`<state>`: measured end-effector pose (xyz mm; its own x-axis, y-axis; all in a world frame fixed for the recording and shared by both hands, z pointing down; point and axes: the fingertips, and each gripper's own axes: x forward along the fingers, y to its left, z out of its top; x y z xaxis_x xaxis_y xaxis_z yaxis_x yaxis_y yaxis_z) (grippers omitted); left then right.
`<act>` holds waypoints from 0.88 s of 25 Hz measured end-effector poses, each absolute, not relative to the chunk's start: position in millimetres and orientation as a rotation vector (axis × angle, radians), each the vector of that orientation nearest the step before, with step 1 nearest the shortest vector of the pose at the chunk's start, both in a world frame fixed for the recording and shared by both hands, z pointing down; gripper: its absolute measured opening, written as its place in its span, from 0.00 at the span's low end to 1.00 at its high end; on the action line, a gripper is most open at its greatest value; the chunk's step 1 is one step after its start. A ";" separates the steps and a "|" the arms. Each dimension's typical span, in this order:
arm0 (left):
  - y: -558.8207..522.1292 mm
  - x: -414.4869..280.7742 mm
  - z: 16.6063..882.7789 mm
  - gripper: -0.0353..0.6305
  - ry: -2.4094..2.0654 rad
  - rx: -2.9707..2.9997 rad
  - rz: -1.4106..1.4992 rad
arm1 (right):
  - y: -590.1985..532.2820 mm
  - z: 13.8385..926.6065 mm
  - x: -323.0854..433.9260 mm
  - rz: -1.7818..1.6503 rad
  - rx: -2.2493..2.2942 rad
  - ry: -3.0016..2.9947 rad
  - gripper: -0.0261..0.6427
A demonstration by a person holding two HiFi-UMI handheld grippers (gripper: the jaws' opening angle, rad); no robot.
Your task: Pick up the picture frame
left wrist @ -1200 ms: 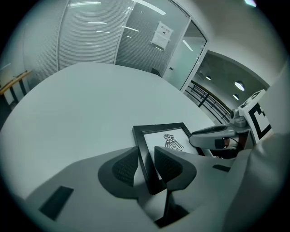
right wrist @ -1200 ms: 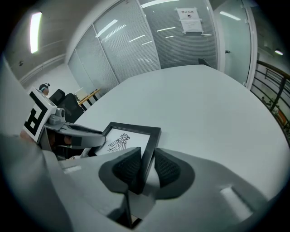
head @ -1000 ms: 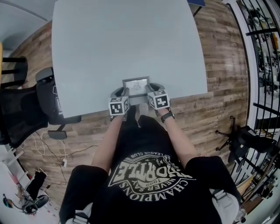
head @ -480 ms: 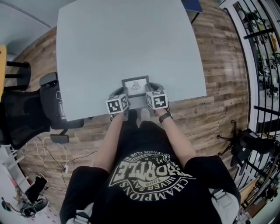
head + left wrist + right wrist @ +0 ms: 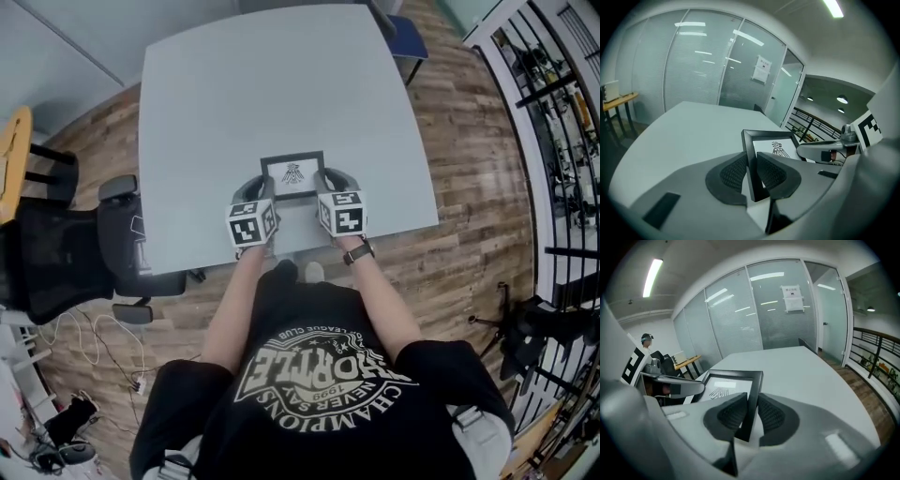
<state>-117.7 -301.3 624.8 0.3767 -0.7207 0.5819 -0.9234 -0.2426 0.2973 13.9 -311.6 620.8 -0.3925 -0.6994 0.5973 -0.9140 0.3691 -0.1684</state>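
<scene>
A small black picture frame (image 5: 292, 172) with a white print hangs above the grey table (image 5: 244, 103), held between both grippers. My left gripper (image 5: 262, 190) is shut on the frame's left side bar (image 5: 751, 164), its ribbed pads pressing both faces. My right gripper (image 5: 324, 185) is shut on the right side bar (image 5: 751, 404) the same way. In the left gripper view the print (image 5: 778, 149) shows a dark bird-like figure, and the right gripper (image 5: 825, 150) appears beyond it. The left gripper (image 5: 670, 383) shows at the left of the right gripper view.
A black office chair (image 5: 66, 253) stands left of the table, a blue chair (image 5: 408, 37) at its far corner. Glass partition walls (image 5: 708, 65) lie beyond the table. A black railing (image 5: 562, 122) runs along the right. Cables (image 5: 103, 328) lie on the wood floor.
Both grippers have risen together with the frame, which has left the table near its front edge and now hangs higher and a little farther in over the tabletop.
</scene>
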 end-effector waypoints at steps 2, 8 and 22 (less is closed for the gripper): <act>-312.3 -120.0 594.6 0.16 -1.452 2.092 0.398 | -322.5 591.0 12.1 0.621 1.437 -2.252 0.14; -328.6 -128.6 497.8 0.16 -1.559 2.232 0.257 | -340.1 490.8 5.1 0.427 1.545 -2.390 0.14; -324.2 -130.2 346.1 0.16 -1.716 2.489 0.023 | -330.6 334.5 6.7 0.083 1.714 -2.616 0.14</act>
<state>-130.2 -324.2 346.1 0.3580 -0.9303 0.0797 -0.9321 -0.3511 0.0887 6.7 -330.6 334.5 -0.3998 -0.9158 0.0397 -0.9164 0.3985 -0.0371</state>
